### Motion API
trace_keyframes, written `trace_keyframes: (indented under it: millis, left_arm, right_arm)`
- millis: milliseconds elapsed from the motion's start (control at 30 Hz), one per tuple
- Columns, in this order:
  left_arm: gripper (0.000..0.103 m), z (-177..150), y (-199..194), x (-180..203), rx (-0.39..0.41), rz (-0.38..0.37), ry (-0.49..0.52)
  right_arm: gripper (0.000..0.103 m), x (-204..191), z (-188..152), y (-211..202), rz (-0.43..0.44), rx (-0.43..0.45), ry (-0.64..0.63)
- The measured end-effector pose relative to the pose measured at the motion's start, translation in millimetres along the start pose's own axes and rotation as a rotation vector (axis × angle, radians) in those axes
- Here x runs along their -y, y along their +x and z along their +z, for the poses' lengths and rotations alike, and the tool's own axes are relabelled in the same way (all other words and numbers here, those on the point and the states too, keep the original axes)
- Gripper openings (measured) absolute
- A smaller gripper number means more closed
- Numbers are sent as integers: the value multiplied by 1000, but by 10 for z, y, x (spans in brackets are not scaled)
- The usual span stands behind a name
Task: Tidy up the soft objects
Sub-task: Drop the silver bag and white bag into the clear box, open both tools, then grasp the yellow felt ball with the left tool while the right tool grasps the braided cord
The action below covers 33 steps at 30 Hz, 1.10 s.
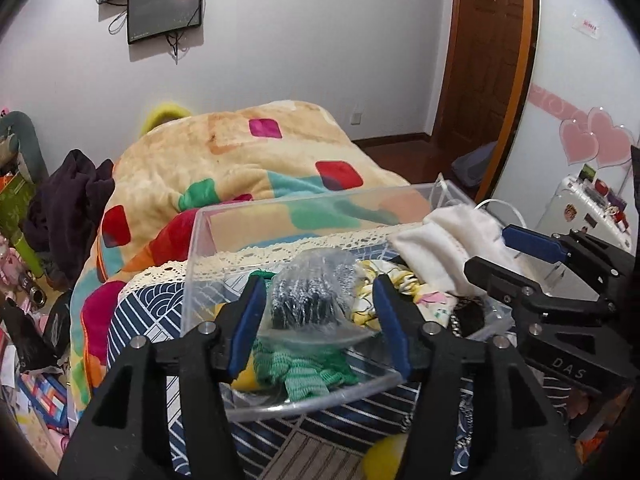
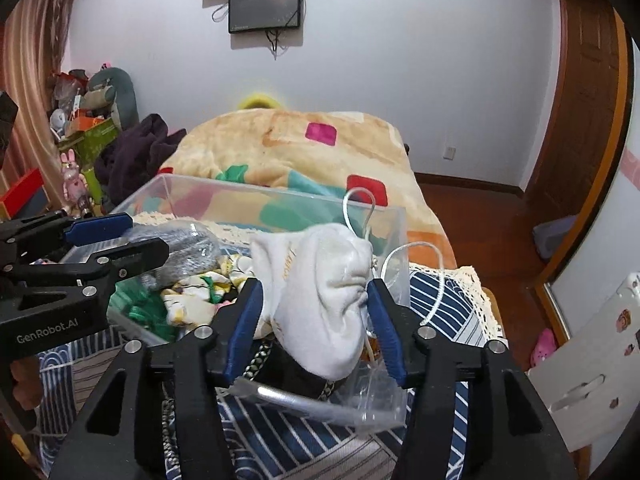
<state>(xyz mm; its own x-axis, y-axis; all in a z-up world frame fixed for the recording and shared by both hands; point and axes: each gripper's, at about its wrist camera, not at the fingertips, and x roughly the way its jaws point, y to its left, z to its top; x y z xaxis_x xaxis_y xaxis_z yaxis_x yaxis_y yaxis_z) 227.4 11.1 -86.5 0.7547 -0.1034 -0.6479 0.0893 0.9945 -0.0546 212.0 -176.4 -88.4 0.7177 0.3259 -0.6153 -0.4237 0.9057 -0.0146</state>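
Observation:
A clear plastic box [image 1: 204,248] stands on the patterned cloth and holds soft items: a green knit [image 1: 304,372], a flowered yellow cloth [image 1: 400,284]. My left gripper [image 1: 320,280] is closed on a clear bag with a dark grey knit item [image 1: 308,300], held over the box. It also shows in the right wrist view [image 2: 176,248]. My right gripper [image 2: 316,288] is closed on a white drawstring pouch [image 2: 324,300] above the box's right end; the pouch also shows in the left wrist view [image 1: 444,244].
A folded bright blanket [image 1: 240,152] lies behind the box. Dark clothes [image 1: 68,208] and toys pile at the left. A wooden door [image 1: 484,48] and a white case [image 2: 592,380] are at the right. A blue patterned cloth [image 2: 312,440] covers the surface.

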Motion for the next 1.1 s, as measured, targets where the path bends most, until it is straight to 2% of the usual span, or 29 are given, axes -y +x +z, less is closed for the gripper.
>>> trace_keyframes:
  millis: [167,233,367,500,800,1000,1033,1100]
  left_arm:
    - [66,-21,-268,34,54,-8,11]
    - [66,-53,-358,55,66,-15,17]
    - [66,-158,-505,105,76,-30,37]
    - [66,-318,-584,144,68,-44,50]
    - [66,-730,-494,203,-14,-58,55]
    - [66,-922,-365,218,-67,-82,34]
    - [64,-934,-367,216,-62,-90,28]
    - [55,-943,-383,224,-53,-101,26]
  right_arm:
    - [62,-16,43,-159,14,49,4]
    - [67,-27,60,-250,15,78,-1]
    - [67,-66,49,-418,32,127,-5]
    - [67,-99,-9,-476,59,132,-4]
    - [67,-225,-346,-400,114,48,-14]
    - [67,-283,-595,-204,163,-58,-4]
    - [67,-290,-640,-190,173,-71,-5]
    - [67,-328,-687,-149,187,-92,-11]
